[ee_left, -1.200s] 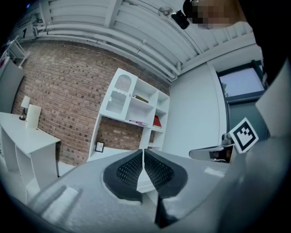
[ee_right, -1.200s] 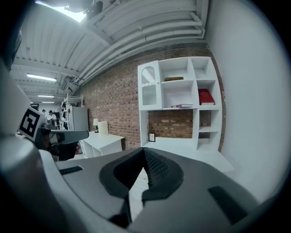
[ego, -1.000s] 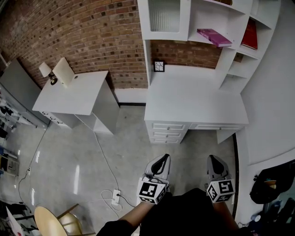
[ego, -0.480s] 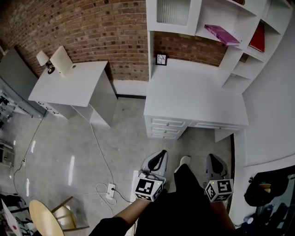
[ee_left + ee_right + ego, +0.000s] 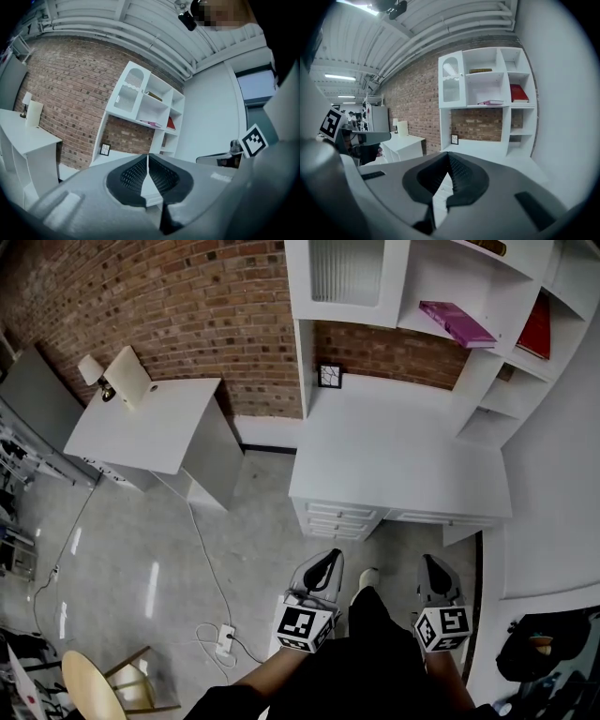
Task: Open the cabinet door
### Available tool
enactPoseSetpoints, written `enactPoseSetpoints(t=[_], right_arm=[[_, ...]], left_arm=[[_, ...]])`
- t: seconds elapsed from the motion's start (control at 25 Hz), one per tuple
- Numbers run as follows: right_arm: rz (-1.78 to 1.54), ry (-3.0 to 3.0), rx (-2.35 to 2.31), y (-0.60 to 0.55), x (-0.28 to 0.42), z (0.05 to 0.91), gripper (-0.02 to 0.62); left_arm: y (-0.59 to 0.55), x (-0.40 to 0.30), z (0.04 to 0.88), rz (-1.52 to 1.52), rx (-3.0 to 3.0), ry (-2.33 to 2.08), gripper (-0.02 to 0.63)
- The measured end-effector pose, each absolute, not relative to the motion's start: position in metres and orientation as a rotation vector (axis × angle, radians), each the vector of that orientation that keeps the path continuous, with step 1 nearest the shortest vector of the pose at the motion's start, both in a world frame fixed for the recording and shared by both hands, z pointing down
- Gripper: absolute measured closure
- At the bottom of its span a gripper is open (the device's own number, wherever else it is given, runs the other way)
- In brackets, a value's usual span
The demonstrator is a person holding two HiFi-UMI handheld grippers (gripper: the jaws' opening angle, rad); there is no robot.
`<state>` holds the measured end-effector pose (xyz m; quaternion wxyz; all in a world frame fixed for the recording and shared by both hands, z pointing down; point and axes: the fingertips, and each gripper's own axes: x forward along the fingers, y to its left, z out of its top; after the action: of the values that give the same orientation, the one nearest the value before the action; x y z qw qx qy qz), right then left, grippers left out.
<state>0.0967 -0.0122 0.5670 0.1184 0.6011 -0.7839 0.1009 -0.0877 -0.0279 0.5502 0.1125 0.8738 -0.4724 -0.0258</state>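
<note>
The left gripper and right gripper each had a pale grey moulded shell, black ribbed pads inside the jaws and a white cube bearing black square markers. The person wore black clothing and a pale shoe.

Perhaps a staged home office inside a lab: brick wall, white desk, bookshelf, industrial ribbed ceiling.

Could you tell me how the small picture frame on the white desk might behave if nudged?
The picture frame stands upright, so it would probably tip easily. It looks small, so likely light.
</note>
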Motion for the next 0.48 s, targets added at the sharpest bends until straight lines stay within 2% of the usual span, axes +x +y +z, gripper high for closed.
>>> enactPoseSetpoints(t=[0.24,0.48], right_arm=[[0.348,-2.319,1.748,-0.074,0.125,0.575,0.595],[0.267,-2.34,1.692,-0.152,0.154,0.566,0.595]], left_arm=[[-0.092,-0.053,0.544,-0.054,2.587,-1.394,0.584],[-0.158,-0.024,0.538,-0.009,2.562,-1.437,0.584]])
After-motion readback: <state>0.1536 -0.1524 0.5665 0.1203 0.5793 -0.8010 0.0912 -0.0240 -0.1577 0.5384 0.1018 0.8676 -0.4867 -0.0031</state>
